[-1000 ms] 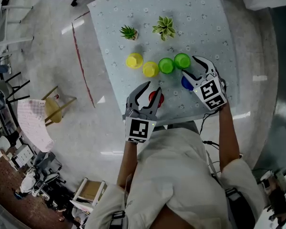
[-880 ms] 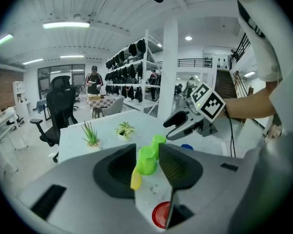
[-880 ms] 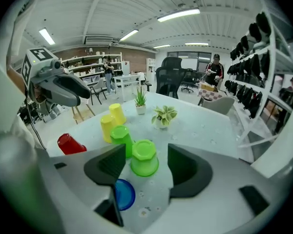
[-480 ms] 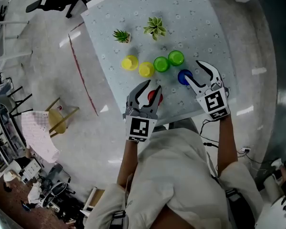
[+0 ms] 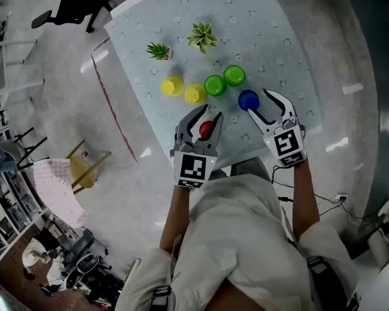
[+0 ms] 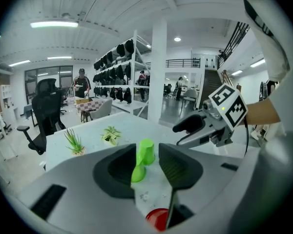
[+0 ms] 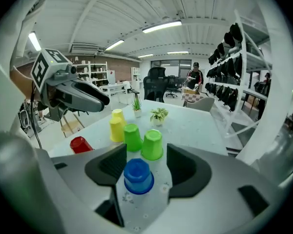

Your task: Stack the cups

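- On the table (image 5: 279, 37) all six cups stand mouth down, which I take to be deliberate: upside down, one can be lifted and dropped over the next.
- Four of them form a loose row across the middle: yellow cup (image 5: 172, 85), second yellow cup (image 5: 195, 94), green cup (image 5: 214, 85), second green cup (image 5: 233, 76). Neighbours stand just beside each other.
- Nearer to me, the red cup (image 5: 206, 128) and the blue cup (image 7: 138, 175) stand apart from that row, one in front of each hand. They look like the natural first picks.
- Two small plants (image 5: 202, 36) sit at the far side, well clear of the work.
- My left tongs (image 5: 210, 113) hang over the red cup. The jaws are drawn in to a slim gap, and I see the green cups through it. From the other hand's camera the red cup rests on the cloth below them, so nothing is gripped.
- My right tongs (image 5: 258, 100) stand wide and have just been closing a little. Looking along them, the blue cup shows in the gap, close to the inner jaw with daylight at the outer one. The pads are not pressing on it, and it stands on the table.
- I judge no cup is stacked yet, and the blue one is the next to be taken.
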### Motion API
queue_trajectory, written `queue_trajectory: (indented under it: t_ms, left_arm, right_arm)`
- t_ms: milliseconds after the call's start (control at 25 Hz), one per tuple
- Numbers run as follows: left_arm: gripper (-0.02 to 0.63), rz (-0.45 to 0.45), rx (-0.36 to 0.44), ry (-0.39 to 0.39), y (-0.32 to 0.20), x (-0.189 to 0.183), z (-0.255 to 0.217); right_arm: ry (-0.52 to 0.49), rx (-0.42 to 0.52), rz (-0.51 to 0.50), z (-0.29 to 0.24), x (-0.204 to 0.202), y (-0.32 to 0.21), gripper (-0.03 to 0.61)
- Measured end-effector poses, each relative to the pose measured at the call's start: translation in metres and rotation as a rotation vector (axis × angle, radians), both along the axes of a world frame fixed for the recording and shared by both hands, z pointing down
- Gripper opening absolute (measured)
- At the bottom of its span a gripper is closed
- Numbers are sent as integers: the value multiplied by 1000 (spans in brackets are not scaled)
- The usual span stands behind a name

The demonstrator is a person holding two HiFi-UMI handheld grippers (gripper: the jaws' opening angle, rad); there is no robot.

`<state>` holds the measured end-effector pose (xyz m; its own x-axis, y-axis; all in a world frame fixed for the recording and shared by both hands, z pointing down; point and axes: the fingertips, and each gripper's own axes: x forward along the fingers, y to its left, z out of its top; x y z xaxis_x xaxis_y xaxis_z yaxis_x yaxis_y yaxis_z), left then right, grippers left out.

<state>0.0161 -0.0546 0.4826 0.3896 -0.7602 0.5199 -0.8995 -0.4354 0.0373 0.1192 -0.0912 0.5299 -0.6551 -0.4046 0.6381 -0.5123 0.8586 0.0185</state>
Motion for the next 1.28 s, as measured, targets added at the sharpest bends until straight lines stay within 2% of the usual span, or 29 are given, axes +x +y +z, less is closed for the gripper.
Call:
queue_trajectory:
  t_ms: [600, 680, 1000, 1280]
  left_arm:
    - [150, 40, -9, 3, -4, 17, 8]
    - [150, 40, -11, 3, -3, 17, 8]
    - [150, 41, -7, 8, -1, 16, 7]
    - [150, 37, -6, 13, 1, 13, 7]
  right_arm:
    - [60, -66, -19, 66, -1, 18, 275]
    - [66, -68, -18, 70, -2, 17, 252]
    - [81, -52, -38, 65, -2, 17, 232]
    - [48, -16, -56, 32, -5, 15, 232]
